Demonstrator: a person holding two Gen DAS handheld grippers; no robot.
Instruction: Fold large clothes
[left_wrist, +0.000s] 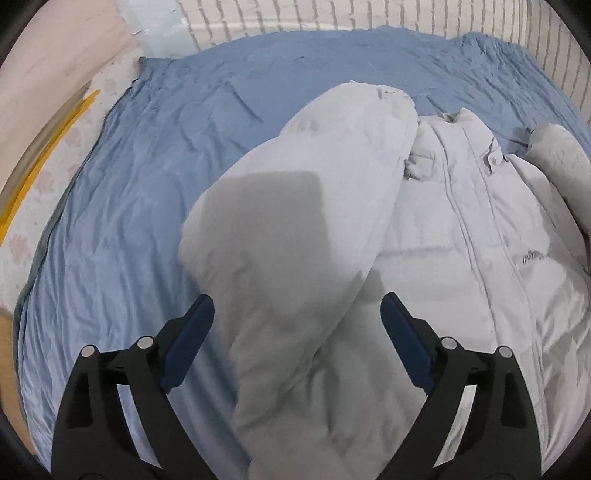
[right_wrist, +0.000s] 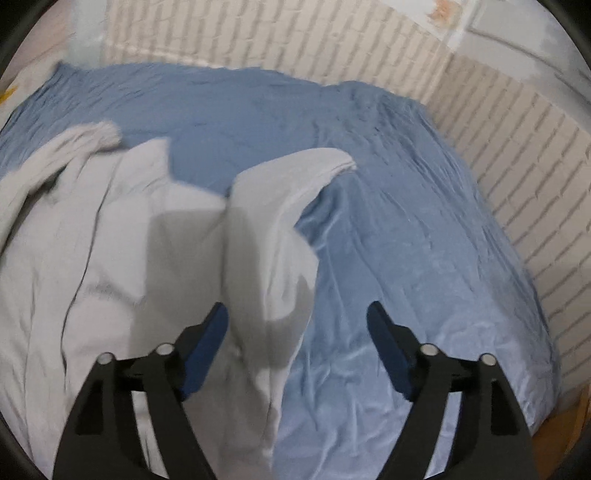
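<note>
You are in a bedroom at home. A bed covered with a wrinkled blue sheet (left_wrist: 147, 192) fills most of what you see, pushed into a corner where two walls (right_wrist: 498, 155) papered in a white brick pattern meet. A pale padded jacket (left_wrist: 461, 229) lies spread on the sheet, and a patterned light fabric (left_wrist: 44, 206) shows along the bed's left edge.

The left wrist view looks forward and down from just above the bed (left_wrist: 122, 206), close over the jacket (left_wrist: 461, 229), facing the brick wall (left_wrist: 332, 14) beyond the far edge. The right wrist view looks the same way from close above the jacket (right_wrist: 92, 258), set further right toward the wall (right_wrist: 517, 155) corner. Both share the jacket, the blue bed (right_wrist: 406, 240) and the wall.
</note>
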